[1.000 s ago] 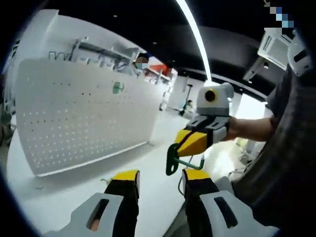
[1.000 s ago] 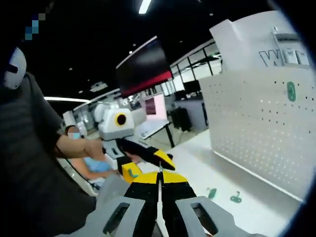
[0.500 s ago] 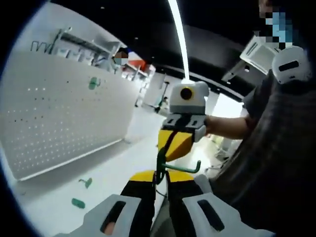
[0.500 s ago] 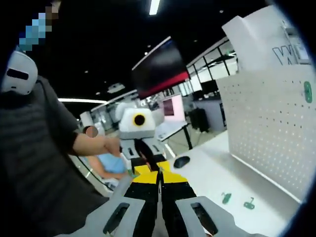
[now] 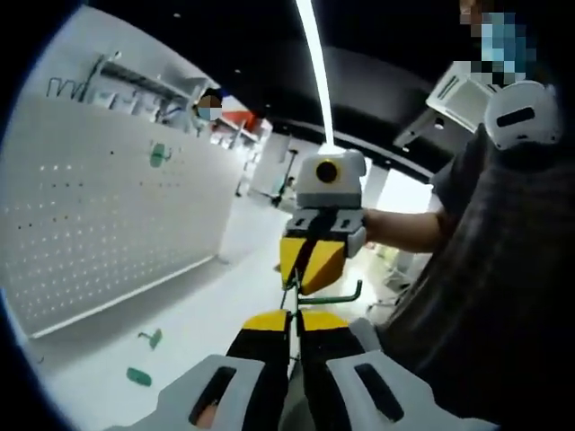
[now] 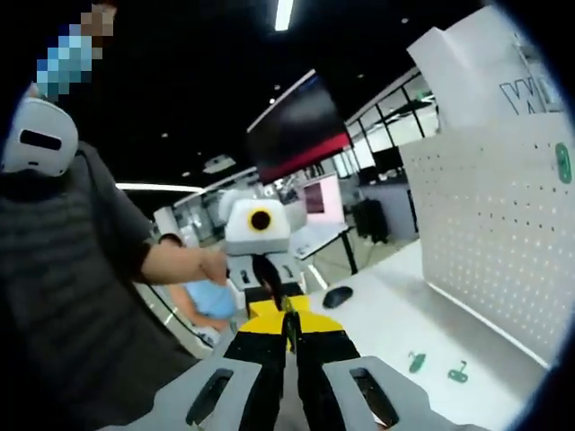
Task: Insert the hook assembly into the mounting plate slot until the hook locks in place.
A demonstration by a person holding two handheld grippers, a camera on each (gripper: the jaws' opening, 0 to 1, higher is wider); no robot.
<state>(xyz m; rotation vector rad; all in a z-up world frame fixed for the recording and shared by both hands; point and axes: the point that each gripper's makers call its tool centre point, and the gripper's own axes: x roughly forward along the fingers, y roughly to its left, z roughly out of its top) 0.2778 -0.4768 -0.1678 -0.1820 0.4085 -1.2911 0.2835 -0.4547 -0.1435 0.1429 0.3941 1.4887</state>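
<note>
A green wire hook (image 5: 331,296) hangs between the two grippers in mid-air. In the left gripper view my left gripper (image 5: 294,325) is shut on the hook's lower stem. The right gripper (image 5: 311,262) comes in from ahead, its yellow jaws pinching the top of the same hook. In the right gripper view my right gripper (image 6: 289,325) is shut, with a thin sliver of the hook between its tips, and the left gripper (image 6: 263,269) faces it nose to nose. The white perforated mounting plate (image 5: 99,224) (image 6: 503,233) stands upright and carries one green piece (image 5: 158,154) (image 6: 563,162).
Two small green parts (image 5: 144,357) (image 6: 437,366) lie on the white table in front of the plate. A dark computer mouse (image 6: 335,295) sits further back. The person holding the grippers (image 5: 485,269) stands close at the side. Another person (image 6: 208,298) sits beyond.
My left gripper's jaws, wide open a second ago, have come together on the hook's stem. The two grippers have drawn closer, nose to nose. The right gripper has kept its hold.
</note>
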